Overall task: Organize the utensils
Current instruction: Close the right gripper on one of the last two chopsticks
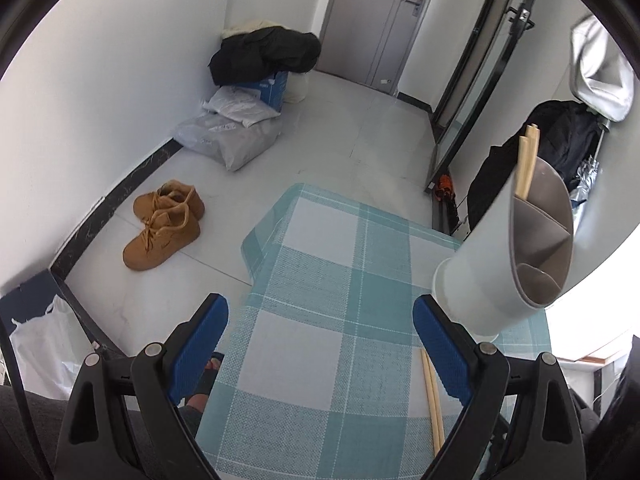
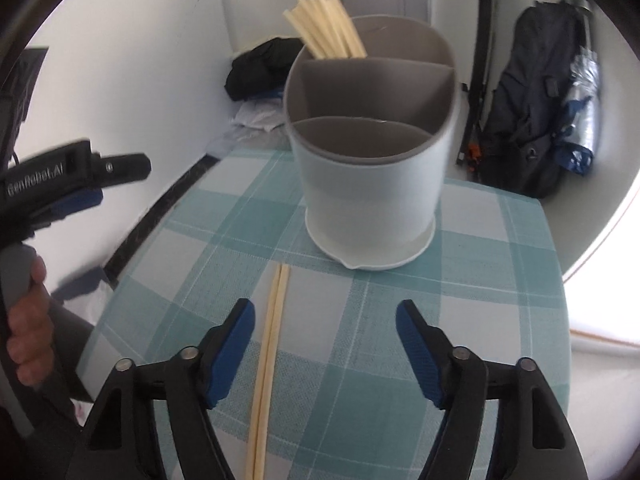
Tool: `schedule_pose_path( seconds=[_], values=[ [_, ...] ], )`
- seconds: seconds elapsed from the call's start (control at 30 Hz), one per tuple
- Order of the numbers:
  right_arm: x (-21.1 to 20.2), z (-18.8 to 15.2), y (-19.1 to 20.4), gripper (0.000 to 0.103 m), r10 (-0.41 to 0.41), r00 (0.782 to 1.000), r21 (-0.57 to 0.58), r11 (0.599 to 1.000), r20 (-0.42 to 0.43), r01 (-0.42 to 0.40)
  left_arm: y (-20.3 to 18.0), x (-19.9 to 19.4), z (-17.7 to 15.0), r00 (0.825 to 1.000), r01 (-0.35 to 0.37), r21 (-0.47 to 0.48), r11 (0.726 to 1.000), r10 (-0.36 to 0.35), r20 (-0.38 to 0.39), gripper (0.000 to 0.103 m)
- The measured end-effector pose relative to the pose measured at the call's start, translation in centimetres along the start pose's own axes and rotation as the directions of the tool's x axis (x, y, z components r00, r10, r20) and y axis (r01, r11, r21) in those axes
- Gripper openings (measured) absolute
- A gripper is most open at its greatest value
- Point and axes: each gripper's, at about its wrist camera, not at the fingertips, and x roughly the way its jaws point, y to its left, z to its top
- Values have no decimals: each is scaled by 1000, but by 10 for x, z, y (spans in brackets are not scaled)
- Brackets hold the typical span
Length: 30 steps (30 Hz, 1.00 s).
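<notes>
Loose chopsticks [image 2: 269,356] cut off by the near edge, flat on the checked bench [image 2: 360,320], just short of the holder [image 2: 370,184]. More chopsticks [image 2: 324,28] upright in its far compartment. Left tool [image 1: 320,344] wide, empty; right tool [image 2: 325,346] open, gripping nothing. Boots [image 1: 164,224] in left view only.

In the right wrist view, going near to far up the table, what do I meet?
Right gripper, open and empty → loose pair of chopsticks flat on the checked tablecloth → white utensil holder → bundle of chopsticks standing in its far compartment.
</notes>
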Motion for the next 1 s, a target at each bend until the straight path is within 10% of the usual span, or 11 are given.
schedule_pose_path(
  seconds=[0.33,1.0],
  values=[
    [45,-4,9,51,4,989,-30,1000,-150,-9,-2,1,-2,1000,-31,39,999,31,5,91],
    [57,8,40,39,-36,985,-177,984,-167,6,27,10,8,998,-48,-72,996,46,-34,91]
  ],
)
